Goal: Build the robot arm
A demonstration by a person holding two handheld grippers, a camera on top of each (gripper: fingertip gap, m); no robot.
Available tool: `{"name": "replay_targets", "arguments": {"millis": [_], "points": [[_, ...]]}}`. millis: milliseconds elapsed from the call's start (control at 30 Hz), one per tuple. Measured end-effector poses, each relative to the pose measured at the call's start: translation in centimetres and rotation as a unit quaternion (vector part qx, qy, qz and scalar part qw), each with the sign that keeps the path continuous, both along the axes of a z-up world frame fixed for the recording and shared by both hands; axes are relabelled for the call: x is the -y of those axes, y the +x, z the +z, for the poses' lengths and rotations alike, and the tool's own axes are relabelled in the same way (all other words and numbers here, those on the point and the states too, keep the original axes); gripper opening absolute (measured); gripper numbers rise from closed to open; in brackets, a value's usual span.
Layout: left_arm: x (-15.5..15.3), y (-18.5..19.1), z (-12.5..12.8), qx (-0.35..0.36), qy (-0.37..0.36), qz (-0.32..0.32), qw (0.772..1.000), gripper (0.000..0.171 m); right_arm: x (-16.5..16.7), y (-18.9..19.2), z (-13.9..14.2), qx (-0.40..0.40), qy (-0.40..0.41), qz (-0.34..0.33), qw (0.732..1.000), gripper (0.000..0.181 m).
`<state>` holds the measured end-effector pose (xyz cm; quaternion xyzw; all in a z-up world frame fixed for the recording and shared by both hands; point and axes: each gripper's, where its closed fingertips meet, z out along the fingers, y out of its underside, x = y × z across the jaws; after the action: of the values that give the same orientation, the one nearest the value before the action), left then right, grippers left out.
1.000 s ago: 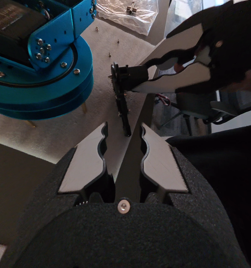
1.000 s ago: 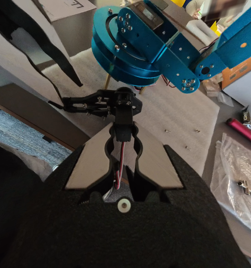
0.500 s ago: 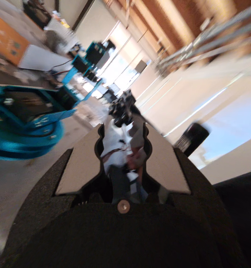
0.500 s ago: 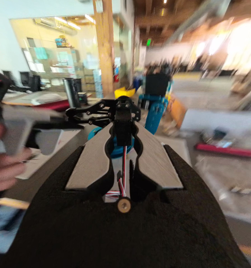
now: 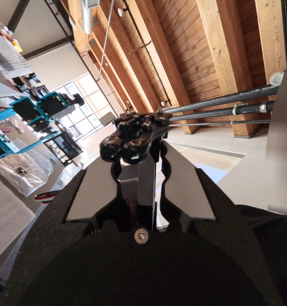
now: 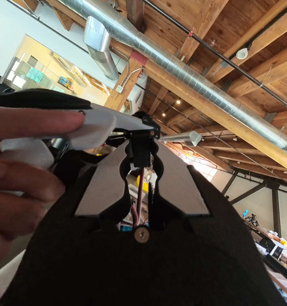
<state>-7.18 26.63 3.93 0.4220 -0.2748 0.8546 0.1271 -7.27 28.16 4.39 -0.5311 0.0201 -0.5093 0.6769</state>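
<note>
Black claw assembly [image 6: 142, 149] held aloft, well clear of table, both views tilted toward timber ceiling. Servo end clamped between fingers of right gripper [image 6: 141, 149]; red-white-black lead [image 6: 139, 190] hanging down between jaws. Claw tips [image 5: 122, 149] at mouth of left gripper [image 5: 137, 159]; closed on them or merely alongside, cannot tell. Blue robot arm [image 5: 21, 122] far left on table. Risks: opposing pull twisting linkage; lead snagging; grip slipping, part dropping.
</note>
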Motion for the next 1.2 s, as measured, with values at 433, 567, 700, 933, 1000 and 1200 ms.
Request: {"name": "replay_targets", "arguments": {"millis": [433, 567, 700, 933, 1000, 1200], "points": [[-2.6, 4.0, -0.4, 0.03, 0.308, 0.019, 0.951, 0.043, 2.6, 2.4, -0.5, -0.131, 0.007, 0.147, 0.98, 0.03], [-2.7, 6.1, 0.4, 0.063, 0.518, -0.015, 0.853, 0.043, 6.9, 6.9, -0.3, -0.212, -0.001, 0.227, 0.95, 0.034], [-1.0, 8.2, 1.6, 0.084, 0.674, -0.09, 0.729, 0.044, 9.1, 12.0, -0.7, -0.253, -0.041, 0.306, 0.917, 0.035], [0.7, 11.8, 0.5, 0.043, 0.774, -0.165, 0.61, 0.044, 5.1, 14.6, -2.0, -0.293, -0.106, 0.463, 0.83, 0.045], [0.3, 12.4, -0.6, 0.024, 0.788, -0.176, 0.59, 0.044, 4.2, 14.8, -2.7, -0.293, -0.127, 0.473, 0.821, 0.039], [0.0, 13.8, -2.3, -0.013, 0.823, -0.212, 0.527, 0.044, 3.9, 14.5, -3.1, -0.266, -0.152, 0.504, 0.807, 0.023]]}}
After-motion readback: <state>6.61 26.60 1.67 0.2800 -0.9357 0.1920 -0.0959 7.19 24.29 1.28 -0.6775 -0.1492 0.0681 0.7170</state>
